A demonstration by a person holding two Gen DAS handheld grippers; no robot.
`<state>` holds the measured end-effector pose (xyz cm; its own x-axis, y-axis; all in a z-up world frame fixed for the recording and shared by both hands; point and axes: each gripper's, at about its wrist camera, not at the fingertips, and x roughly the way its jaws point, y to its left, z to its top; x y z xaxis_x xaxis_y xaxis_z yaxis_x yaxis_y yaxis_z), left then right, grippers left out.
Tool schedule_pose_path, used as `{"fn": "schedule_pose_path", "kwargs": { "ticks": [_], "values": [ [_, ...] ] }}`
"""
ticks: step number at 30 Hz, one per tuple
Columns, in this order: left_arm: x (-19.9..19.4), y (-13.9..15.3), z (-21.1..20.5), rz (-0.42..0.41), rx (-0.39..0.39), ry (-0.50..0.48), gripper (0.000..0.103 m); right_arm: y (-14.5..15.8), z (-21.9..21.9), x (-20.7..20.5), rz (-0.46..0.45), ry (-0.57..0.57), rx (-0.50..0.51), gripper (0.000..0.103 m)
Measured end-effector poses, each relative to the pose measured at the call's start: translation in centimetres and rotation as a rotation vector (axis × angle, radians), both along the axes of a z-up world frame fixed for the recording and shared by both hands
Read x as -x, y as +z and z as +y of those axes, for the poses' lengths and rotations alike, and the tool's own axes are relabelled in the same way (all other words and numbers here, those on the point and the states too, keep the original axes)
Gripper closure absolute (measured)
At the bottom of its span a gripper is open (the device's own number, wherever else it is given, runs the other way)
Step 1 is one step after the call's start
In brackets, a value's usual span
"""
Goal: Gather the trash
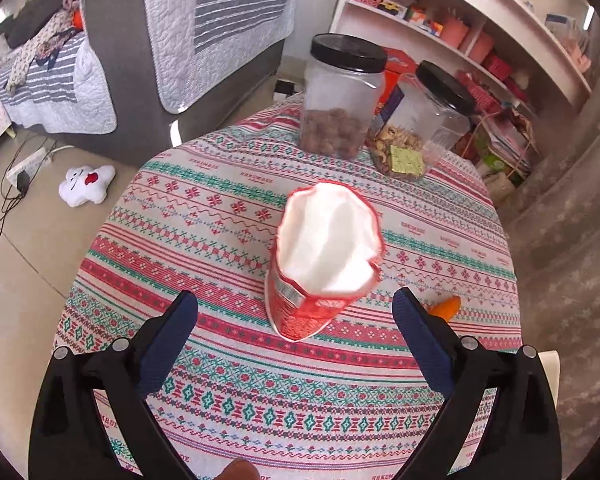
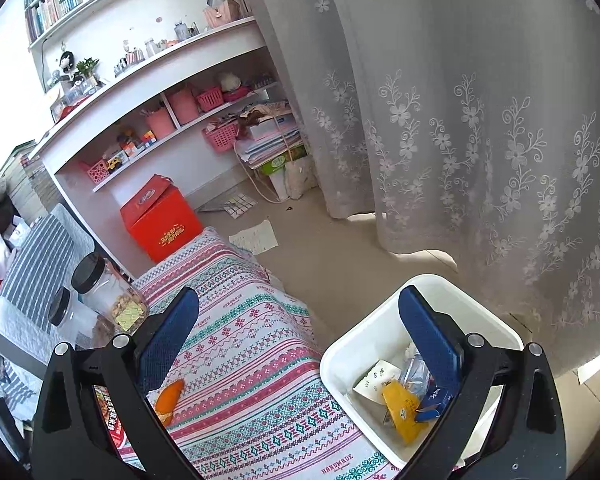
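On the table with the patterned cloth (image 1: 228,380), the left gripper (image 1: 296,300) hangs with its jaws spread wide and nothing pressed between them. Just ahead of it a red snack bag (image 1: 320,264) stands upright, its mouth open and its inside white. To the right of the bag, near the right finger, an orange peel (image 1: 446,306) lies on the cloth. Behind stand two clear jars with black lids (image 1: 342,96). Further right, the right gripper (image 2: 300,304) is released too, holding nothing. Its right finger is over a white bin (image 2: 352,344) beside the table, which holds a yellow wrapper (image 2: 400,408) and other scraps.
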<state>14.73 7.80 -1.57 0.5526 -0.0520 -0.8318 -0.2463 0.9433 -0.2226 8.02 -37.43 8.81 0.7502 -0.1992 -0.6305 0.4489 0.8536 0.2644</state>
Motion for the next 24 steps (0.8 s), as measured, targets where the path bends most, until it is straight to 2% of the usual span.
{"fn": "schedule_pose_path", "kwargs": {
  "ticks": [3, 6, 10, 13, 16, 18, 22, 24],
  "values": [
    [-0.1, -0.2, -2.4, -0.018, -0.111, -0.058, 0.007, -0.1, 0.3, -0.2, 0.009, 0.009, 0.0, 0.007],
    [-0.8, -1.5, -4.1, 0.004, -0.206, -0.077, 0.007, -0.3, 0.8, -0.4, 0.018, 0.022, 0.008, 0.007],
    [-2.6, -3.5, -3.9, 0.033, -0.241, -0.027, 0.007, -0.5, 1.7, -0.8, 0.037, 0.05, 0.039, 0.007],
    [-4.2, -5.0, -3.8, 0.059, -0.257, -0.023, 0.007, -0.6, 2.4, -1.3, 0.048, 0.068, 0.055, 0.007],
    [-4.9, -5.1, -3.7, 0.027, -0.282, -0.007, 0.01, -0.9, 3.1, -1.8, 0.059, 0.09, 0.06, 0.007],
    [-4.9, -4.1, -3.3, -0.001, -0.26, 0.007, 0.03, -1.1, 3.7, -2.1, 0.068, 0.111, 0.055, 0.007],
    [-3.5, -0.2, -1.6, -0.083, -0.165, 0.029, 0.033, -2.1, 5.3, -3.0, 0.108, 0.179, 0.022, 0.007],
    [-2.2, 2.4, -0.1, -0.135, -0.073, 0.043, 0.033, -2.7, 6.4, -3.3, 0.129, 0.222, 0.005, 0.007]
  ]
}}
